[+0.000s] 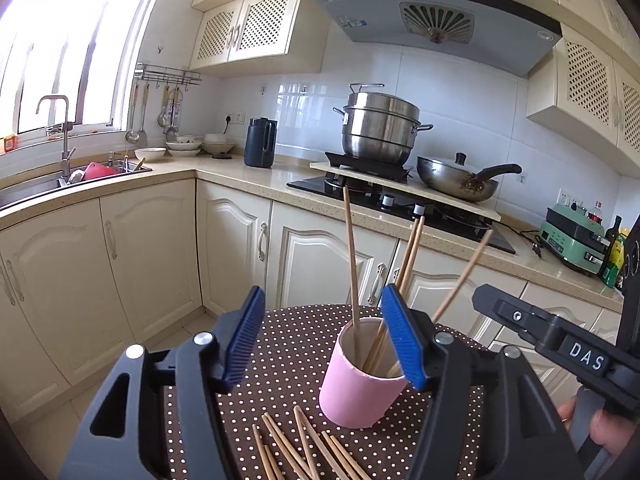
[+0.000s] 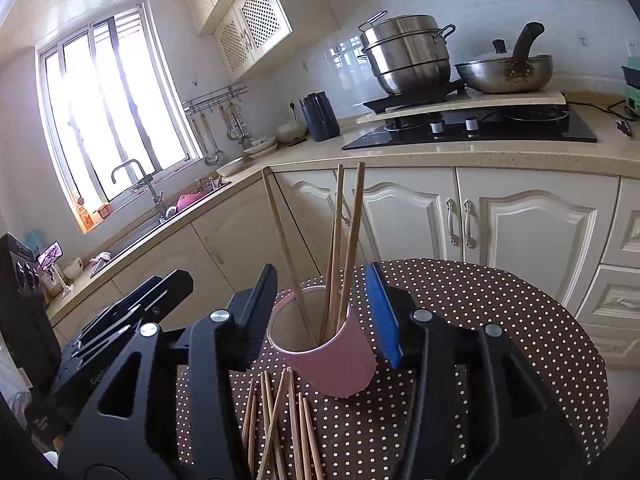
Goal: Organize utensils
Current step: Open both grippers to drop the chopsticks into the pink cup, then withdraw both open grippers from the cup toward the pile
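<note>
A pink cup (image 1: 360,392) stands on a brown polka-dot table (image 1: 288,360) and holds several wooden chopsticks (image 1: 352,264) upright. More loose chopsticks (image 1: 304,448) lie on the cloth in front of it. My left gripper (image 1: 324,344) is open and empty, its right pad next to the cup's rim. The right wrist view shows the same cup (image 2: 332,356), its standing chopsticks (image 2: 336,240) and the loose chopsticks (image 2: 280,420). My right gripper (image 2: 328,316) is open with its blue pads on either side of the cup, holding nothing. It shows at the right in the left wrist view (image 1: 540,332).
Kitchen counters run behind the table, with a sink (image 1: 80,176) at left, a dark kettle (image 1: 260,142), a steel steamer pot (image 1: 380,128) and a wok (image 1: 460,178) on the stove. Cabinet doors (image 2: 520,220) stand close beyond the table's far edge.
</note>
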The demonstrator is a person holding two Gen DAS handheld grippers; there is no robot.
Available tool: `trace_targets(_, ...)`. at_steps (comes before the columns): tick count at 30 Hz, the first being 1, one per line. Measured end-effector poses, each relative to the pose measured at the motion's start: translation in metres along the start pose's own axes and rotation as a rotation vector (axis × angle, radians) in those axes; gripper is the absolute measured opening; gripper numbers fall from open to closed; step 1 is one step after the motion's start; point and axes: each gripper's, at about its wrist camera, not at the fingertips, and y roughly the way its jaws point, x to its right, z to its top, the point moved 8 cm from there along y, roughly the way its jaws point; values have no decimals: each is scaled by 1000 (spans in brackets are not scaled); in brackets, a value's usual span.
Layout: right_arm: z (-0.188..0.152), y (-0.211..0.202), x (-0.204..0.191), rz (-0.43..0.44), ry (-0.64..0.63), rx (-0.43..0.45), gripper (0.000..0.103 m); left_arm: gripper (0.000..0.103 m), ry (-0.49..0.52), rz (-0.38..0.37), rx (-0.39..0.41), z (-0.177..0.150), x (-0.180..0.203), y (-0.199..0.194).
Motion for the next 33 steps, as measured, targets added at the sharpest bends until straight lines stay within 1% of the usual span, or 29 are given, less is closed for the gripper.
trace_targets(4, 1, -11, -7, 10, -7, 10, 51, 65, -12, 3, 13, 5, -3, -14)
trace_targets(7, 2, -22, -11, 14, -13, 22, 54, 66, -12, 8, 23, 7, -4, -24)
trace_targets(11, 2, -34, -15, 17, -12, 33, 55, 68, -3, 13, 38, 8, -4, -39)
trace_targets(16, -3, -46, -17, 17, -17, 31, 56, 68, -11, 12, 36, 4, -7, -53)
trace_targets(20, -10, -53, -17, 16, -18, 23, 56, 68, -9, 11, 22, -4, -9, -60)
trace_targets(25, -26, -55, -18, 14, -28, -4, 56, 68, -6, 6, -4, -18, -11, -65)
trace_targets(30, -50, -52, -15, 6, -34, -45, 56, 68, -8, 4, -54, -42, -17, -66)
trace_targets(33, -67, -48, -10, -11, -37, -77, 57, 68, -28, -2, -104, -60, -23, -62)
